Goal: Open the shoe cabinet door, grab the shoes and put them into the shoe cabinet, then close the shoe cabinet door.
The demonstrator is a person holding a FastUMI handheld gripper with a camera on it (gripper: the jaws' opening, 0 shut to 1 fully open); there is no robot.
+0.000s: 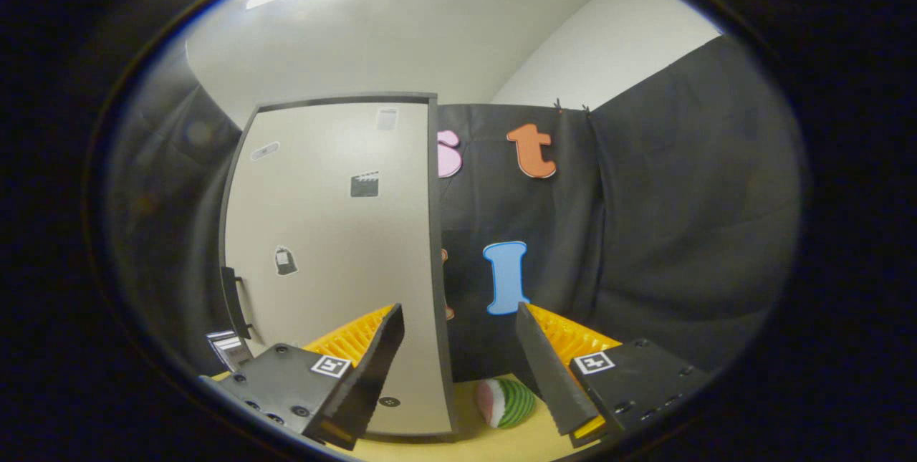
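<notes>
Gripper (pixel 458 369) facing the shoe cabinet (pixel 337 261), its fingers spread wide apart and holding nothing. The cabinet's pale door (pixel 329 233) stands upright, its long axis vertical, ahead and to the left; it appears closed. A dark handle (pixel 231 301) sits at the door's far-left edge, well left of the left finger, so any pull on the door would probably begin with a leftward shift. No shoes can be made out. A small striped, watermelon-like object (pixel 507 402) lies on the yellow surface (pixel 466 440) between the fingers, near the cabinet's right corner.
</notes>
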